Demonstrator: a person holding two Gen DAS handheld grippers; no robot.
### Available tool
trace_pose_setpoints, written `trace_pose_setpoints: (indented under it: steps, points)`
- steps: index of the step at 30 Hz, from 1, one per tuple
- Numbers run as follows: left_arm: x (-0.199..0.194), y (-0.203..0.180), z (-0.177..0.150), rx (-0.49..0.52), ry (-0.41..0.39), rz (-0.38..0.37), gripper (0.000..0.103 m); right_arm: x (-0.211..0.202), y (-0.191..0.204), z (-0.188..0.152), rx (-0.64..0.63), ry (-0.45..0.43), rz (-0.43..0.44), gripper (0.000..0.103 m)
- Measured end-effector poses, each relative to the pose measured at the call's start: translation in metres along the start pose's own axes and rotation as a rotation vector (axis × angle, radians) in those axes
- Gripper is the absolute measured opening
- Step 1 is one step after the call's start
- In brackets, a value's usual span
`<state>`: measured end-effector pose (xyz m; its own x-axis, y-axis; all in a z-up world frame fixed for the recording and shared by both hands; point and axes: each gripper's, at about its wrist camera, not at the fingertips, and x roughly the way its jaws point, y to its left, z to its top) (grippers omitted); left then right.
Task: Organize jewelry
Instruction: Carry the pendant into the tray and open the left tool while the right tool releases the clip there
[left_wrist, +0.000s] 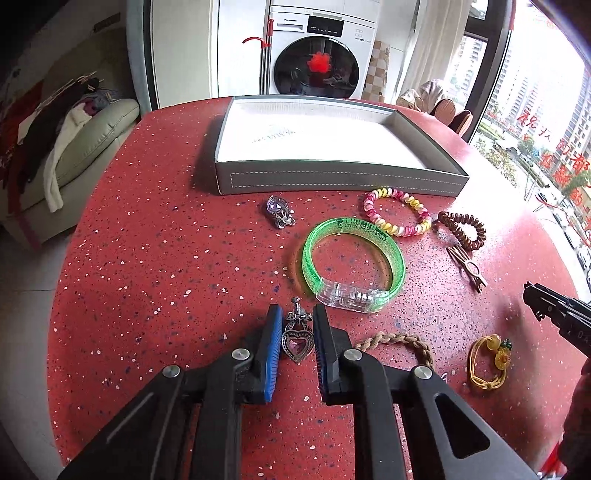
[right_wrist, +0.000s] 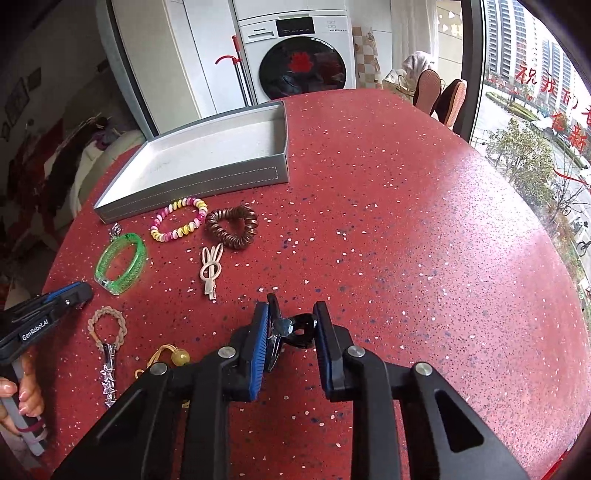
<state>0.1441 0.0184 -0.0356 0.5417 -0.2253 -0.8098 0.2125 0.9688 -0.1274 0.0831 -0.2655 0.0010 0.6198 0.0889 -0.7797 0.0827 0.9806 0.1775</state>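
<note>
Left tongs (left_wrist: 296, 328) pinch a heart pendant (left_wrist: 295, 338) at lower centre of the left view, resting on the red counter (left_wrist: 166, 258). Right tongs (right_wrist: 290, 325) pinch a black hair clip (right_wrist: 293, 330), lower centre of the right view. Grey tray (left_wrist: 332, 181) sits at the frame's top; green bangle (left_wrist: 351, 258) at centre.
</note>
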Motion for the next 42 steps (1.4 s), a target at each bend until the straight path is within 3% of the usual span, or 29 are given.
trace_pose_setpoints:
  steps: [9, 18, 25, 31, 42]
  points:
    - [-0.020, 0.003, 0.034, -0.016, -0.037, -0.035, 0.036, 0.006, 0.019, 0.057, 0.015, -0.012, 0.146, 0.026]
    - [-0.013, 0.002, 0.111, -0.014, -0.075, -0.028, 0.036, 0.035, 0.043, 0.140, -0.031, -0.015, 0.199, 0.026]
    - [0.022, 0.004, 0.166, -0.019, -0.081, 0.027, 0.036, 0.080, 0.049, 0.184, -0.021, 0.005, 0.182, 0.026]
    - [0.066, 0.007, 0.188, -0.006, -0.070, 0.095, 0.036, 0.127, 0.046, 0.194, 0.004, 0.053, 0.158, 0.026]
    - [0.122, 0.000, 0.170, 0.058, -0.010, 0.192, 0.036, 0.166, 0.063, 0.171, -0.081, 0.081, 0.077, 0.027]
